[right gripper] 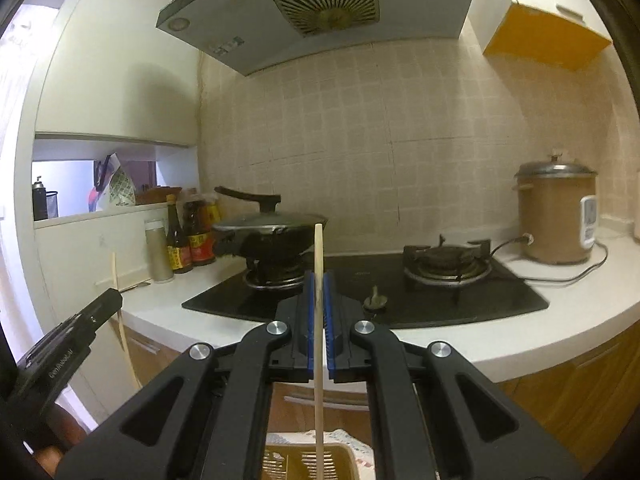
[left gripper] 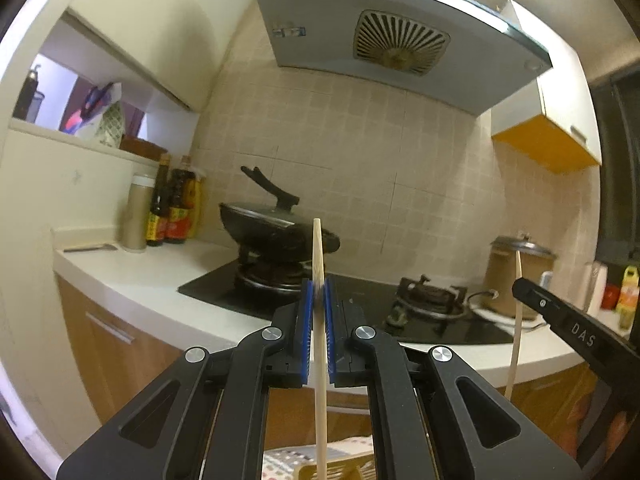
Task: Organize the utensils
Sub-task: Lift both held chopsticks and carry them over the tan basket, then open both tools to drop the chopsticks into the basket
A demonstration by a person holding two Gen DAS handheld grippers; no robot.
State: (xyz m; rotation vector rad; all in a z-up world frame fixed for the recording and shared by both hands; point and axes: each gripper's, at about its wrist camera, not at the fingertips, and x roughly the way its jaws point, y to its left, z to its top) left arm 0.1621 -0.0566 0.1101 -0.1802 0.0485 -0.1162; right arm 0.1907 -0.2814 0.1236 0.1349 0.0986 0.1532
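L claw [left gripper: 319, 300] pinches upright chopstick [left gripper: 319, 256]; R claw [right gripper: 319, 292] pinches another chopstick [right gripper: 318, 252], both over yellow basket [right gripper: 308, 460].

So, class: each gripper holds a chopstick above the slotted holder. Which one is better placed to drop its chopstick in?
Probably the right gripper: its chopstick hangs straight over the slotted holder. The left gripper holds its chopstick over the holder's edge.

two chopsticks [left gripper: 319, 264] [left gripper: 516, 320], two burners [right gripper: 276, 274] [right gripper: 446, 266], two sauce bottles [right gripper: 176, 240] [right gripper: 199, 236]
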